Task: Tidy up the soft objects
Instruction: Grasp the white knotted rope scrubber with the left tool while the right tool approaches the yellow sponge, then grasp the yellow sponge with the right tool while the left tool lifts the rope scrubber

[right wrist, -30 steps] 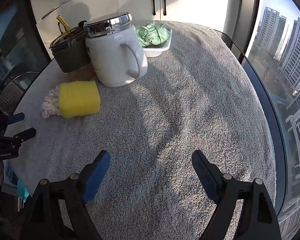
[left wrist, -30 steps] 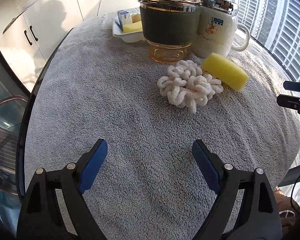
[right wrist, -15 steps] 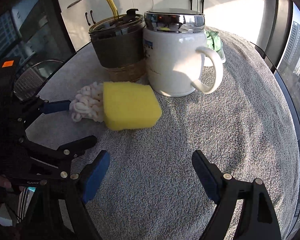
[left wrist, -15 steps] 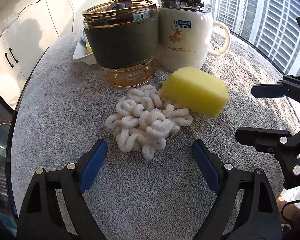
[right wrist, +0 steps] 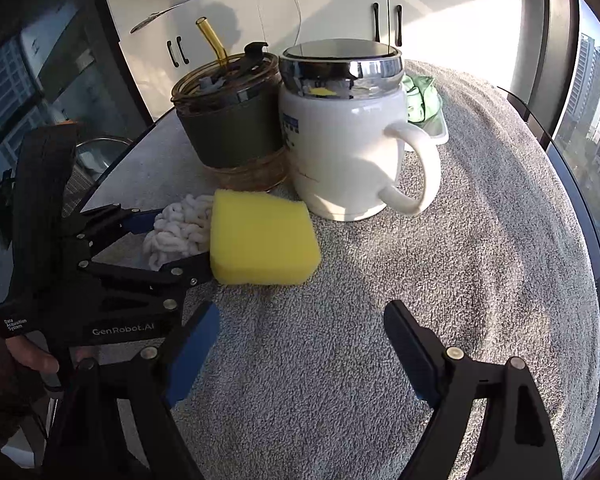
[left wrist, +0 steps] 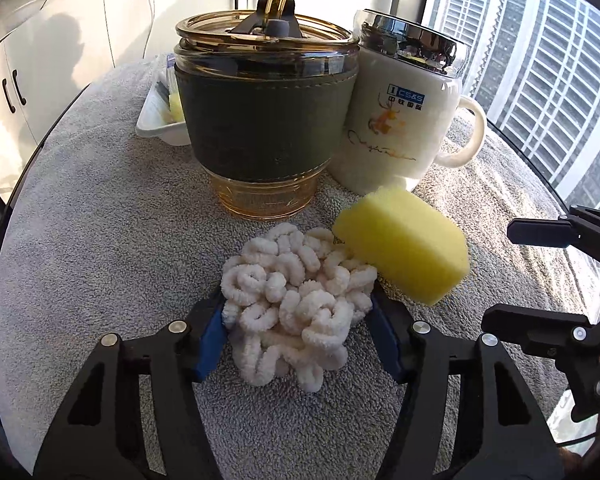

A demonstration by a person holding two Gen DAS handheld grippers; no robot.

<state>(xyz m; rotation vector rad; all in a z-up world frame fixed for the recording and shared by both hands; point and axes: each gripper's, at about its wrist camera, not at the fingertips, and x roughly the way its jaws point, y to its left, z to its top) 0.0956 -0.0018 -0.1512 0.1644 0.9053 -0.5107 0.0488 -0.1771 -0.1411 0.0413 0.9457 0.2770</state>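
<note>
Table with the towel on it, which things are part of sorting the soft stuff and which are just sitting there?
Part of the job:
- white chenille scrunchie, between the left gripper pads, whose jaws have just been closing
- yellow sponge
- green cloth in a white tray
- right gripper, open

Just sitting there:
- amber glass tumbler
- white mug
- grey towel

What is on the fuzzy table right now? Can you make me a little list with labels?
Surface: grey terry towel
Left gripper: jaws just closing, pads against the white looped chenille bundle
Right gripper: open, nothing between its jaws
Beside bundle: yellow foam sponge block, touching it
Behind: amber glass tumbler with dark sleeve, white ceramic mug with chrome lid
</note>
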